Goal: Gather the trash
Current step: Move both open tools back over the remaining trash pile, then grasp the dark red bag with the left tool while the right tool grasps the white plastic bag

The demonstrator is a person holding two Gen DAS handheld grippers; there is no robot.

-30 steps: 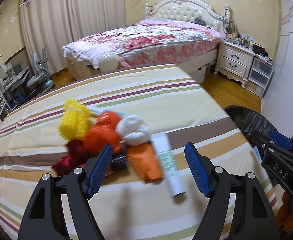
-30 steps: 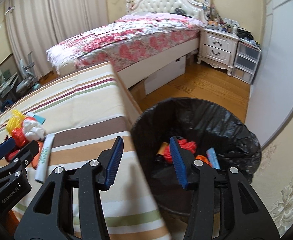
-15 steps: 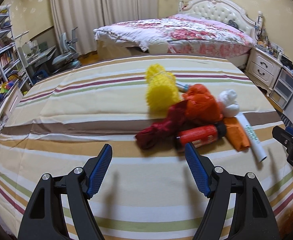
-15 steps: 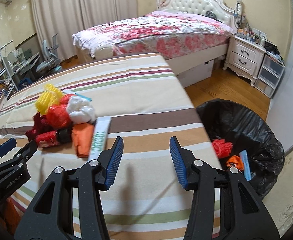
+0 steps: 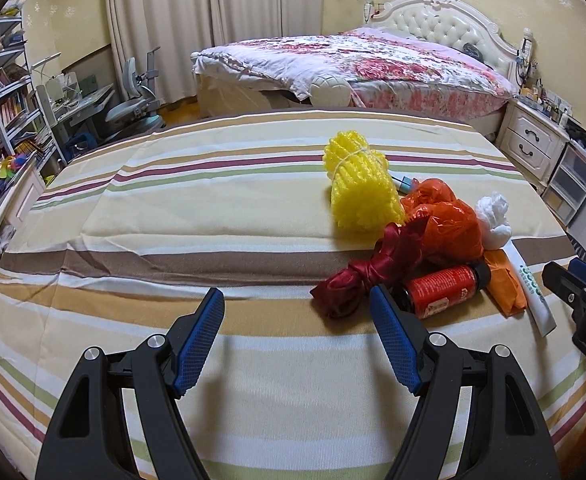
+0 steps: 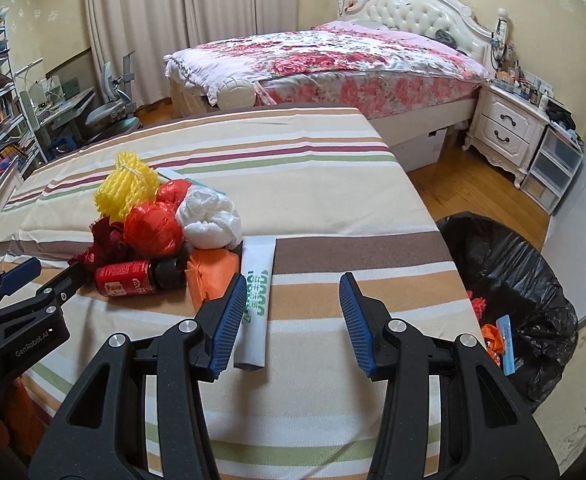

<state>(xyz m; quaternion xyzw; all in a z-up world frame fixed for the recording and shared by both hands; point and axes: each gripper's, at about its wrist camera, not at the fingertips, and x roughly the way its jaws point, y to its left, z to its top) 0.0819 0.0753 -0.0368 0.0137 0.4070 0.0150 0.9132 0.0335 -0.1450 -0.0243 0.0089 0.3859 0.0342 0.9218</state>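
Note:
A heap of trash lies on the striped bed [image 5: 173, 216]: yellow foam net [image 5: 359, 186], orange plastic bag [image 5: 447, 224], dark red ribbon [image 5: 367, 276], red can [image 5: 441, 286], white wad [image 5: 493, 216], folded orange paper [image 5: 507, 280] and a white tube [image 6: 255, 300]. My left gripper [image 5: 297, 328] hovers open just left of the ribbon and can, nothing between its fingers. My right gripper [image 6: 289, 312] is open and empty over the bed, its left finger beside the tube. Each gripper shows at the edge of the other view: right gripper [image 5: 577, 284], left gripper [image 6: 33, 280].
A black-lined trash bin [image 6: 513, 280] stands on the wooden floor right of the bed, holding red and orange scraps and a blue card. Beyond are a floral bed [image 6: 333, 60], a white nightstand [image 6: 505, 128], plastic drawers, a desk with chair [image 5: 133, 104] and bookshelves at left.
Both views have swung left, away from the bin and onto the bed. The trash heap now sits right of the left gripper and left of the right gripper. Neither gripper's opening changed.

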